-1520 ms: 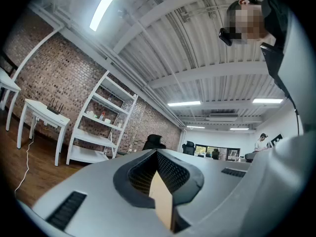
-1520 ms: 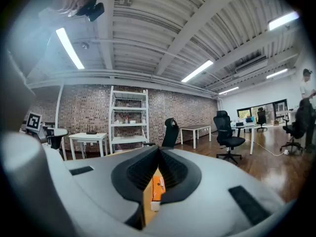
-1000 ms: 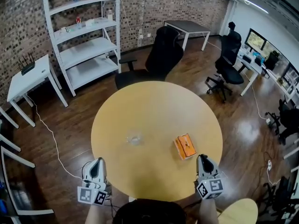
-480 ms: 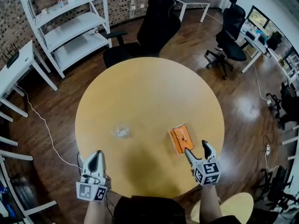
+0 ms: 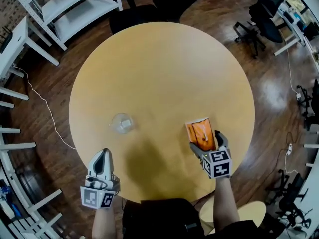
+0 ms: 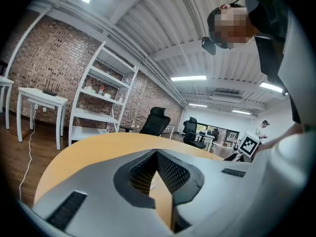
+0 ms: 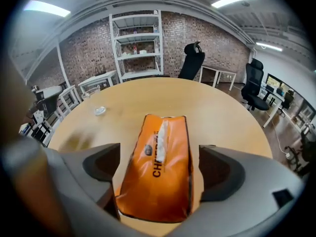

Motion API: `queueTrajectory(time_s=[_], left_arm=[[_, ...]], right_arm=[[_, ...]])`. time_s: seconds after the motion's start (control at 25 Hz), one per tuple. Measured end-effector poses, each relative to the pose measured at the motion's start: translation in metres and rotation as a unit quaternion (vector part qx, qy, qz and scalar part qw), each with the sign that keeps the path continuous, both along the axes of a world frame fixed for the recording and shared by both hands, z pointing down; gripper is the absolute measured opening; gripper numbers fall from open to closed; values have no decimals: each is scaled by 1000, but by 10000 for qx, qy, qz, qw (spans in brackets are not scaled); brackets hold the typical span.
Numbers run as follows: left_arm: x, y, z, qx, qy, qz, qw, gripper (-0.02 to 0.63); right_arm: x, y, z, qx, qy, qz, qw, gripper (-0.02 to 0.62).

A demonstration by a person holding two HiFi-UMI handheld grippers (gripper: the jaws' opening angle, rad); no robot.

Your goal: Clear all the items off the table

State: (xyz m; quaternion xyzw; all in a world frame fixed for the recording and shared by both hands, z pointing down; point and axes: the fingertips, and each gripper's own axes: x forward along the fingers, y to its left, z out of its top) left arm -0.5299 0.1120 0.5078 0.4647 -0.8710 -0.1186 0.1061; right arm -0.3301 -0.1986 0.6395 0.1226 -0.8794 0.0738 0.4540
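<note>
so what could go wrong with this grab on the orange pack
The jaws of the right gripper have just been opening and straddle only the near end of the orange pack, not yet pressing it. Gripped there, the soft glossy pack may sag or slip out. It also lies not far from the table edge, so a nudge might push it off.

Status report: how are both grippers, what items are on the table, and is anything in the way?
Left gripper shut, empty. Right gripper just opening, astride orange tissue pack, not gripping. Clear cup also on table. Nothing in the way.
</note>
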Motion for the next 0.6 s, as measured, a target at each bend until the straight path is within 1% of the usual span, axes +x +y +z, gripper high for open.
queueTrajectory(time_s=[0.16, 0.24, 0.28, 0.32, 0.44, 0.6], left_arm=[[6, -5, 15, -182, 101, -47, 9998, 2], [7, -5, 16, -106, 174, -7, 9998, 2], [6, -4, 16, -39, 211, 9, 9998, 2], [5, -2, 15, 16, 233, 18, 9997, 2], [3, 3, 11, 49, 208, 55, 9998, 2], [4, 10, -2, 71, 93, 149, 9998, 2]], right_arm=[[6, -6, 26, -125, 346, -25, 9993, 508], [7, -1, 35, -348, 513, -15, 9981, 506], [6, 3, 38, -441, 574, -4, 9974, 469], [4, 5, 38, -451, 607, 8, 9971, 457], [2, 8, 33, -235, 557, 19, 9982, 427], [5, 12, 9, -200, 163, 185, 9995, 423]])
